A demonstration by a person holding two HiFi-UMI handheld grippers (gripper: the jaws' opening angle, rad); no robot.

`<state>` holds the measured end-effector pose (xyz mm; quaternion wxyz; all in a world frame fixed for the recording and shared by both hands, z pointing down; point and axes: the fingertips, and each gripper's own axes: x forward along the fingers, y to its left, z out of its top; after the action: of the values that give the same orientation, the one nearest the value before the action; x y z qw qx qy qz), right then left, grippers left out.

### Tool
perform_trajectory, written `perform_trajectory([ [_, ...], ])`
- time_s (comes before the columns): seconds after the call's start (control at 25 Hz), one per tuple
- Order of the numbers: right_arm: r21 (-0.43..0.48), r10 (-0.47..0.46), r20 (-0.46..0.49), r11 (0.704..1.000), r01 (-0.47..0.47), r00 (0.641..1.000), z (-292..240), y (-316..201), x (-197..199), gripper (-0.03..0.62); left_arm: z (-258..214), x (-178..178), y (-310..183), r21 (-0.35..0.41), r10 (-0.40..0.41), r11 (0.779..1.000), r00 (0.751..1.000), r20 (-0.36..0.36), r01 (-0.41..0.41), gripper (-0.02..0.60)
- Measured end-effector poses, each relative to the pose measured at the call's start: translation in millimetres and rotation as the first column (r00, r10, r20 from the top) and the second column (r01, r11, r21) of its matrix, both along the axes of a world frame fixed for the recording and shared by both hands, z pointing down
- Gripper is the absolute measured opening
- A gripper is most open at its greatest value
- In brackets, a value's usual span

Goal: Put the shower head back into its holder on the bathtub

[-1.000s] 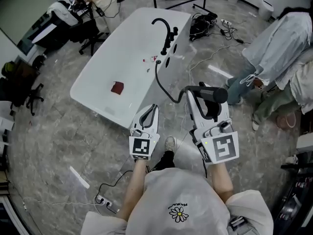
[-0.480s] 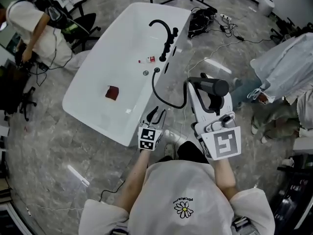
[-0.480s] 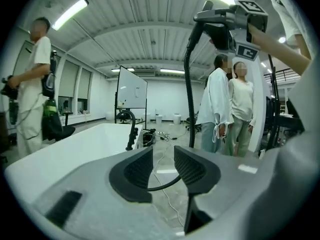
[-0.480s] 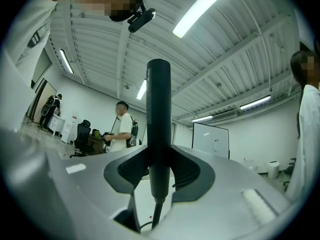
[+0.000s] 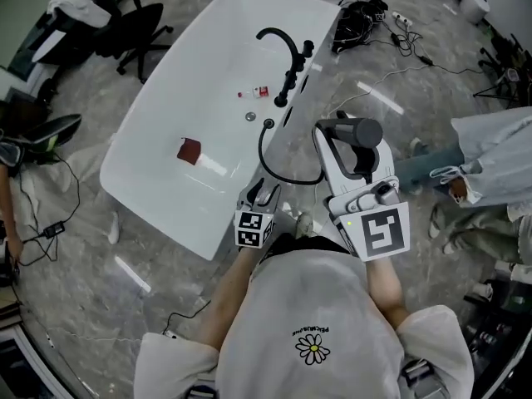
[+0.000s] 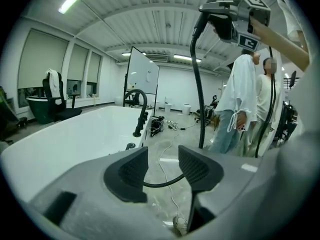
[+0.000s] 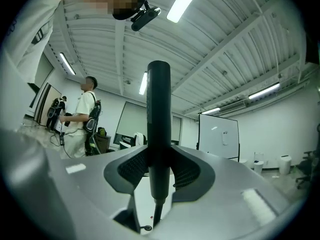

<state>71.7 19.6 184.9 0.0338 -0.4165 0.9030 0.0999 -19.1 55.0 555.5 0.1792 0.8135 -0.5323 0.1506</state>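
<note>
1. Head view: the white bathtub [image 5: 141,131] lies slantwise on the grey floor, with a black faucet [image 5: 285,46] on its right rim.
2. A red patch [image 5: 189,150] lies on the tub's bottom, and a drain [image 5: 250,116] sits nearer the faucet.
3. The right gripper [image 5: 349,140] is outside the tub, over the floor, with the dark shower head [image 5: 356,131] lying crosswise in its jaws.
4. The black hose [image 5: 274,169] leaves the rim beside the faucet, dips in a loop and rises to the shower head.
5. The left gripper [image 5: 262,194] points at the near edge of the tub, just beside the bottom of the hose loop.
6. Left gripper view: the left gripper [image 6: 162,166] has its jaws well apart; they have just been opening, and the pads [image 6: 131,171] touch nothing.
7. The hose [image 6: 196,84] shows as a thin curve across the gap, then climbs to the shower head [image 6: 225,26] held high at the upper right. Whether it runs between the pads or behind them I cannot tell.
8. The bathtub [image 6: 65,139] and faucet [image 6: 140,109] stand to the left; two people [image 6: 240,99] stand to the right.
9. Right gripper view: the right gripper [image 7: 159,170] has both pads pressed against the upright black shower head [image 7: 159,114]. Another person [image 7: 82,119] stands at the left.
</note>
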Motion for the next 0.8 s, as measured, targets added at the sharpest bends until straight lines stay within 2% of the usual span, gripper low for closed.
perform_trajectory([
  [0.2, -0.023, -0.056, 0.014, 0.998, 0.057, 0.998, 16, -49, -10, 0.137, 35, -6, -32, -0.085, -0.097, 0.992, 0.995, 0.013, 0.098, 0.193],
  [0.32, -0.043, -0.063, 0.028, 0.997, 0.064, 0.998, 22, -75, -19, 0.137, 47, -12, -51, -0.106, -0.135, 0.985, 0.991, -0.003, 0.134, 0.196],
  [0.6, -0.079, -0.049, -0.047, 0.996, 0.045, 0.998, 45, -123, -28, 0.137, 102, -23, -91, -0.247, -0.171, 0.956, 0.985, -0.028, 0.158, 0.202],
  [0.72, -0.104, -0.034, -0.035, 0.994, 0.030, 0.999, 64, -141, -27, 0.137, 129, -29, -109, -0.276, -0.198, 0.944, 0.980, -0.037, 0.180, 0.213],
  [0.8, -0.120, -0.026, -0.028, 0.992, 0.022, 0.999, 80, -148, -26, 0.137, 144, -33, -120, -0.275, -0.185, 0.945, 0.983, -0.009, 0.176, 0.213],
])
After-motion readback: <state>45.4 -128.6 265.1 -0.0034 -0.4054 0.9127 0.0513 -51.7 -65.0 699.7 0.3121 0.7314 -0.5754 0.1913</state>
